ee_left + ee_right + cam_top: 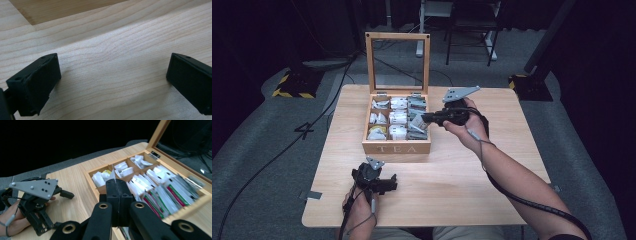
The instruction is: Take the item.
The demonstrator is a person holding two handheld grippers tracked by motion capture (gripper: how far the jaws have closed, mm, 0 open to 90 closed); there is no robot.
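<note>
Right gripper (117, 185) jaws pressed together over open tea box (95, 185); white sachet (113, 175) at tips, perhaps pinched; left gripper (37, 202) far left.

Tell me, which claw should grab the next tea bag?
Probably the right claw: it hangs shut right over the open wooden tea box. The left claw sits open on the pale wooden table, short of the box.

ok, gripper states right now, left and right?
Left gripper: open, nothing between the jaws, over the bare table.
Right gripper: shut above the tea box; a white scrap at its tip, a tea bag or not I cannot tell.
</note>
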